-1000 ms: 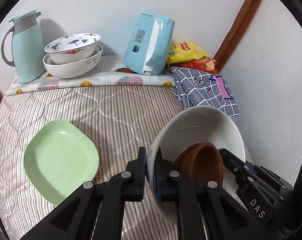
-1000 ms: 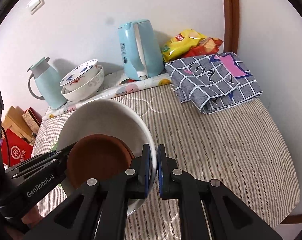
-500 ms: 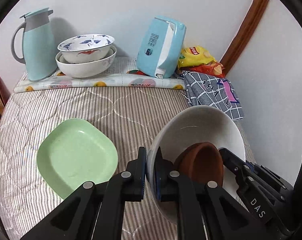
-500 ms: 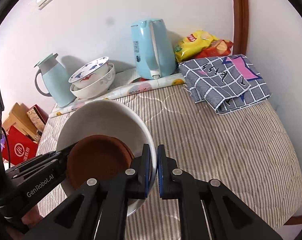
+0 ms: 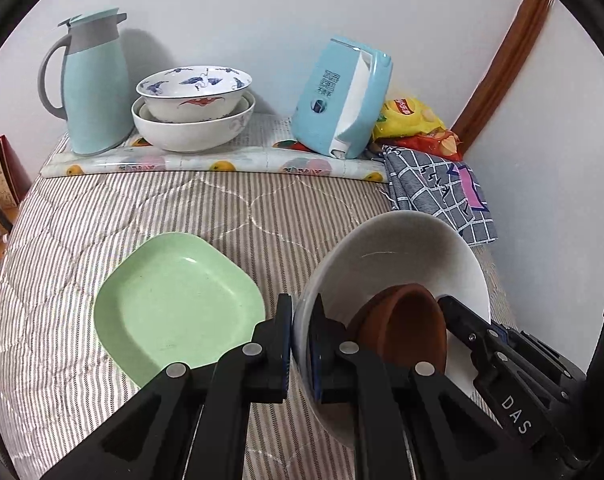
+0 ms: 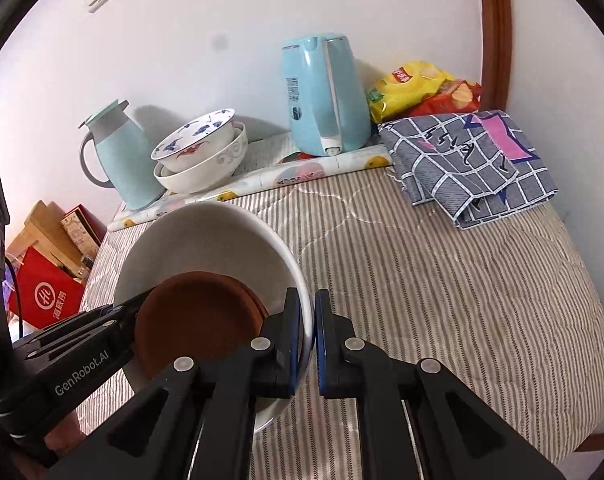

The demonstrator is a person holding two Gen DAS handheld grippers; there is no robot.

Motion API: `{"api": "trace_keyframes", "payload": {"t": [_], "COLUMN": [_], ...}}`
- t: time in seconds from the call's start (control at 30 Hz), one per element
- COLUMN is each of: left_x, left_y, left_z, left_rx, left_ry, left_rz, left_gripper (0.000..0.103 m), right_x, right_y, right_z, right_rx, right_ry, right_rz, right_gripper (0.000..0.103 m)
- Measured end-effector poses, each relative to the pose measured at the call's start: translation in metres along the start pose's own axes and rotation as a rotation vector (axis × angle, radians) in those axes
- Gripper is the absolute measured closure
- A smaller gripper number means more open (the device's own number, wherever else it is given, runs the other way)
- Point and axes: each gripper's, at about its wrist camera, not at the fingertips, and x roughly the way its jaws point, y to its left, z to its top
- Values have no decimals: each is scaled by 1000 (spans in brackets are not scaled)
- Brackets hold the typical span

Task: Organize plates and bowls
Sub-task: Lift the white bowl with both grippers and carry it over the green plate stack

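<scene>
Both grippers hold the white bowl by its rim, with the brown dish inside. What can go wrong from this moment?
1. The left gripper and right gripper each pinch only the thin rim of the white bowl; it may slip or twist if the hands move unevenly.
2. The brown dish lies loose and tilted inside; more tilt might let it slide out.
3. The green plate lies close beside the bowl and could be knocked.

- The left gripper (image 5: 301,344) points steeply downward, its jaws clamped on a thin rim.
- The right gripper (image 6: 307,340) tilts down likewise, pinched shut on the opposite rim.
</scene>
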Motion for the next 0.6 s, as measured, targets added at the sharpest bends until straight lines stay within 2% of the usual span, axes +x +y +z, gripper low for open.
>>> {"api": "trace_keyframes", "payload": {"t": [0.6], "left_x": [-2], "left_y": [23], "left_z": [4], "left_rx": [-30], "left_ry": [-5], "left_rz": [27], "left_gripper": [95], "right_x": [12], "right_y": [23], "right_z": [3], "right_rx": [-31], "right_ry": [11], "right_rz": [28], "right_gripper": [96]}}
